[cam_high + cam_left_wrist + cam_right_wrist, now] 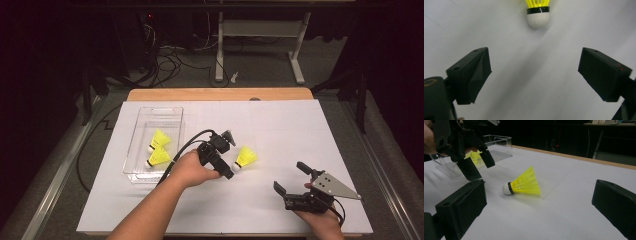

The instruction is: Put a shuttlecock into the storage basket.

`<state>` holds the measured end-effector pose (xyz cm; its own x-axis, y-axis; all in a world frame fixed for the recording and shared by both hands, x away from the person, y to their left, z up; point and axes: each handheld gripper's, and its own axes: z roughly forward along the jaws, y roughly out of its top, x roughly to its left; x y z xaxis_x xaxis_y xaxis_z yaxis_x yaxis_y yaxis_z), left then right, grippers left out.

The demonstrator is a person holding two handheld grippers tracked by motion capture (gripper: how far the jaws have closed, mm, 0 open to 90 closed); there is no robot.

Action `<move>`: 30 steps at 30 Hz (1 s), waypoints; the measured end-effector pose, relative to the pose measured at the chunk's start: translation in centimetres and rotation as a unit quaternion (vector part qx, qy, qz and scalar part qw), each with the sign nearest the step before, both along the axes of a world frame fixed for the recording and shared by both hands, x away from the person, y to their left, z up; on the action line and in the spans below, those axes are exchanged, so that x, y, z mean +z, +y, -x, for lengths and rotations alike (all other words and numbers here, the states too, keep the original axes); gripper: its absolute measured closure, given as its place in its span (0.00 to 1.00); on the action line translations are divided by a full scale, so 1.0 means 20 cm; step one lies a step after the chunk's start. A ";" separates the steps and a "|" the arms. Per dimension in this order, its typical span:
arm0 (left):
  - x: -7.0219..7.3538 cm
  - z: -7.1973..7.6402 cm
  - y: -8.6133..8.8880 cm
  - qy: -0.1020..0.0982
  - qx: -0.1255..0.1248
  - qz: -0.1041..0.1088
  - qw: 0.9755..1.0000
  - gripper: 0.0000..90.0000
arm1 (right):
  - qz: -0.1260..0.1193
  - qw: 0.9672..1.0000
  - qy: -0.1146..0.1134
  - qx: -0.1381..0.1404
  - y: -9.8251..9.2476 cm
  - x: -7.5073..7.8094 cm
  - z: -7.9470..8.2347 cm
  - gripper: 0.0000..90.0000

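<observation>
A person stands at a white table [280, 130] with a gripper in each hand. The left gripper [231, 161] points down just beside a yellow shuttlecock [243, 159] lying on its side near the middle of the table, white cork toward the gripper. Its jaws are wide apart with nothing between them; the cork [538, 18] sits just ahead of the gap, untouched. The right gripper [290, 177] rests near the front edge, well apart from the shuttlecock, jaws also spread and empty. At left, a clear tray [142, 115] holds two more shuttlecocks [159, 149].
</observation>
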<state>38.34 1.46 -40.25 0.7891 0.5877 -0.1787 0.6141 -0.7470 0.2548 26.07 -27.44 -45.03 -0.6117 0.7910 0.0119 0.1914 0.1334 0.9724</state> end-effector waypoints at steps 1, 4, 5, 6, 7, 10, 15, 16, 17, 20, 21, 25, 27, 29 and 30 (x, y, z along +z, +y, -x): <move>-0.01 0.00 -0.01 0.001 0.001 0.000 1.000 0.15 | 0.000 1.000 0.000 0.000 0.00 0.00 0.00 0.00; -0.03 -0.01 -0.03 0.000 -0.002 -0.001 1.000 0.17 | -0.001 1.000 0.000 0.000 0.00 0.00 0.00 0.00; -0.04 -0.01 -0.04 -0.001 0.000 -0.001 1.000 0.18 | -0.001 1.000 0.000 0.000 0.00 0.00 0.00 0.00; -0.05 -0.01 -0.04 -0.001 -0.001 -0.001 1.000 0.18 | -0.001 1.000 0.001 0.000 0.00 0.00 0.00 0.00; -0.06 -0.02 -0.05 -0.001 0.000 -0.002 1.000 0.19 | -0.001 1.000 0.000 -0.001 0.00 0.00 0.00 0.00; -0.08 -0.03 -0.06 -0.005 0.001 -0.005 1.000 0.22 | -0.002 1.000 0.000 -0.001 -0.01 0.00 0.00 0.00; -0.10 -0.04 -0.08 -0.008 0.008 0.004 1.000 0.28 | -0.002 1.000 0.001 0.000 -0.01 0.00 0.00 0.00; -0.10 -0.04 -0.08 -0.008 0.007 0.004 1.000 0.29 | -0.002 1.000 0.001 0.000 -0.01 0.00 0.00 0.00; -0.10 -0.04 -0.08 -0.007 0.008 0.006 1.000 0.30 | -0.002 1.000 0.000 0.000 0.00 0.00 0.00 0.00; -0.11 -0.05 -0.10 -0.013 0.012 0.010 1.000 0.33 | -0.002 1.000 0.001 0.000 -0.01 0.00 0.00 0.00; -0.11 -0.05 -0.10 -0.010 0.011 0.015 1.000 0.35 | -0.002 1.000 0.001 0.000 -0.01 0.00 0.00 0.00; -0.13 -0.06 -0.13 -0.012 0.008 0.020 1.000 0.42 | -0.002 1.000 0.001 -0.001 -0.01 0.00 0.00 0.00; -0.13 -0.05 -0.13 -0.018 0.008 0.023 1.000 0.47 | -0.003 1.000 0.001 -0.001 -0.01 0.00 0.00 0.00; -0.14 -0.06 -0.14 -0.011 0.012 0.025 1.000 0.51 | -0.003 1.000 0.002 -0.001 -0.01 0.00 0.00 0.00; -0.14 -0.06 -0.14 -0.011 0.012 0.026 1.000 0.52 | -0.003 1.000 0.002 -0.001 -0.01 0.00 0.00 0.00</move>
